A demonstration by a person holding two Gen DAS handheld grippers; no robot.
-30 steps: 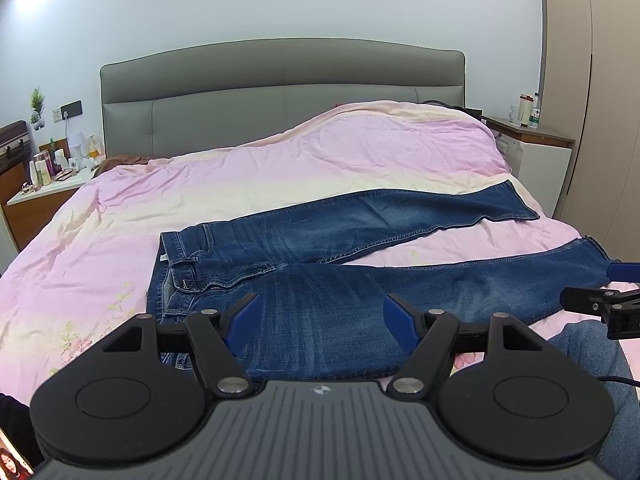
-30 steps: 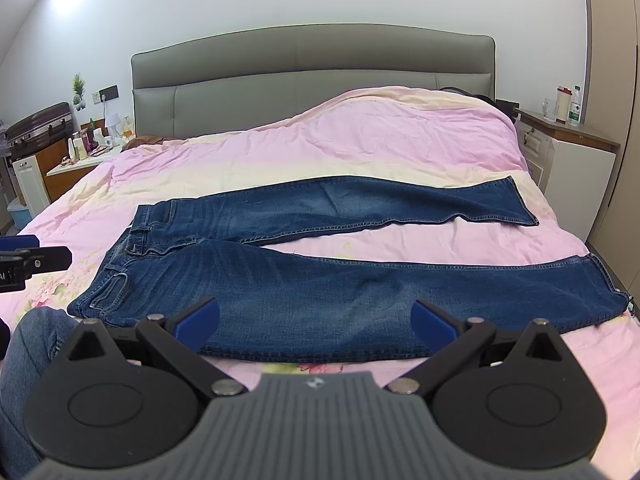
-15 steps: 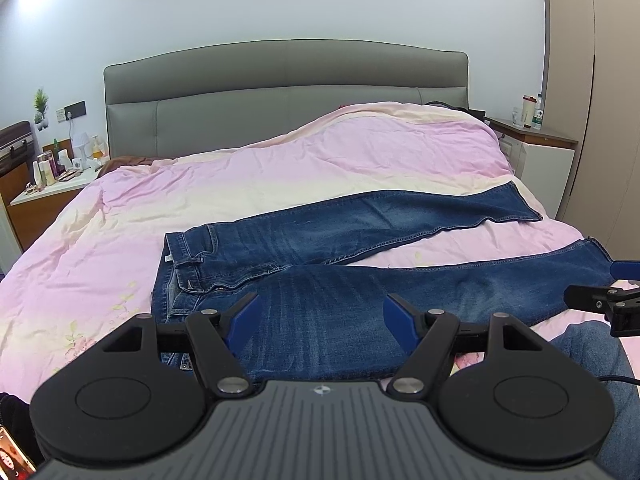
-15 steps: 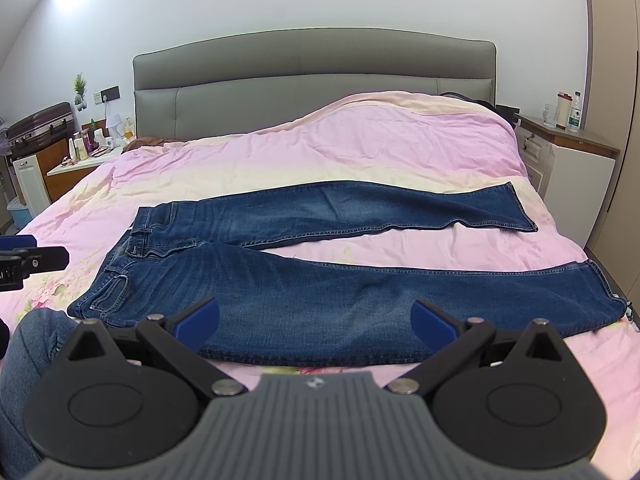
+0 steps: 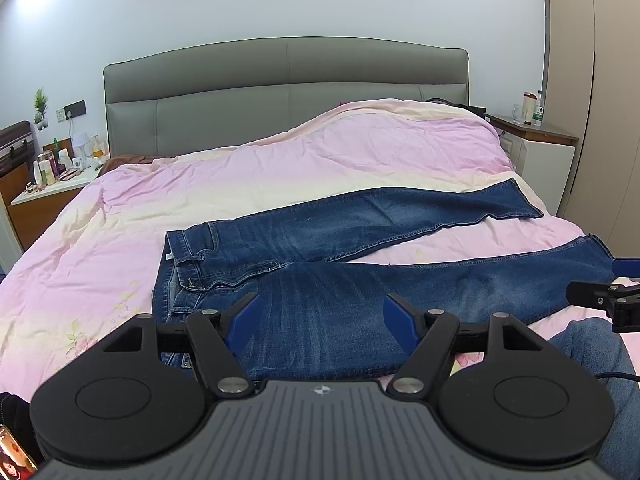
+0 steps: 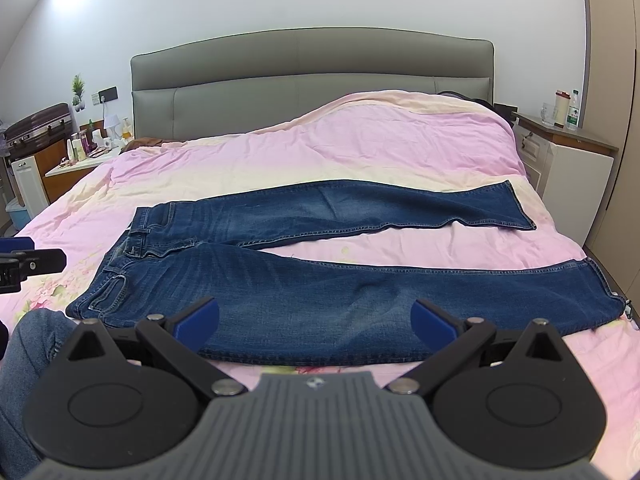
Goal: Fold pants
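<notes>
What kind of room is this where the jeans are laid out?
Most likely a bedroom in a home. The jeans lie spread on a bed with a pink duvet and a grey padded headboard, with a cluttered nightstand on one side and a bedside cabinet on the other.

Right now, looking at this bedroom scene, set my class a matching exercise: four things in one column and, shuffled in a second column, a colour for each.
Things:
1. jeans
2. duvet
3. headboard
4. finger pads

Colours:
A. grey
B. bright blue
C. pink and cream
D. dark denim blue

Pairs: 1-D, 2-C, 3-A, 4-B
</notes>
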